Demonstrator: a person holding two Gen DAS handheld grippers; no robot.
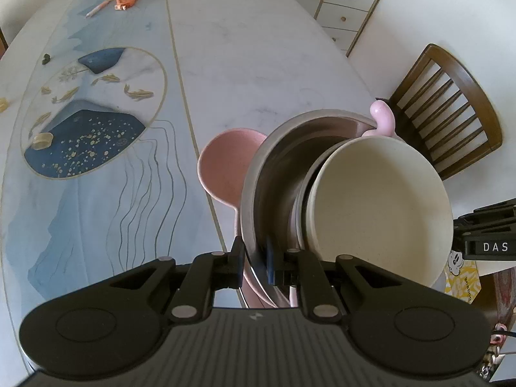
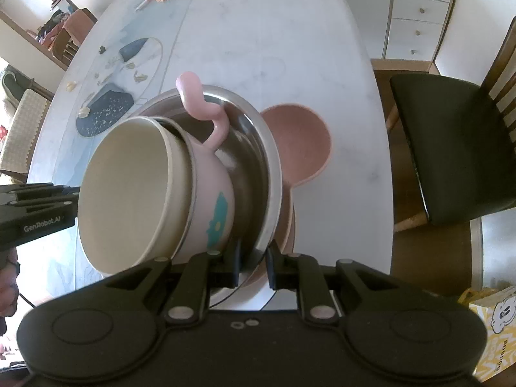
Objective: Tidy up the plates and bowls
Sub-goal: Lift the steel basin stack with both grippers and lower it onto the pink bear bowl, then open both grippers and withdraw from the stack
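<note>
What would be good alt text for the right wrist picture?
The black tongs grip the rim of a steel bowl that holds a pink cup with a cream bowl inside, all on a pink ear-shaped plate over a white table.

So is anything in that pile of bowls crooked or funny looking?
Yes. The cream bowl sits tipped on its side in the pink cup, not nested flat, and both lean inside the steel bowl. Both grippers, left and right, pinch the steel bowl's rim. Nothing looks spilled or broken.
</note>
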